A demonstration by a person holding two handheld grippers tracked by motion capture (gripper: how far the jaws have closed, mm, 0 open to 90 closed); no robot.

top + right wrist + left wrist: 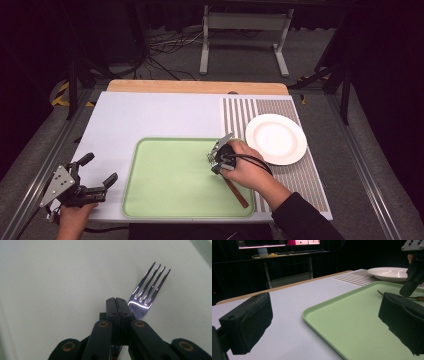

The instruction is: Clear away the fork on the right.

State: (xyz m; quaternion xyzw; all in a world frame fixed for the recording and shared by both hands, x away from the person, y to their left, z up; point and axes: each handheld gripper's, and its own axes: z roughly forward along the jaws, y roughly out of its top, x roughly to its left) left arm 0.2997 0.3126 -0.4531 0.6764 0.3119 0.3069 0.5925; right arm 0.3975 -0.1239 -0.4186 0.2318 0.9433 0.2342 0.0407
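My right tool (115, 305) is clamped on the fork (147, 290) over the green tray (150, 200); lifting it remains, while my left tool (100, 172) idles open

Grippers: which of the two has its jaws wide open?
The left gripper, by the tray's left edge: its jaws stand far apart with nothing between them. The right gripper is shut on the fork.

Lab, dark curtains, floor cables (160, 47), monitor (262, 243)
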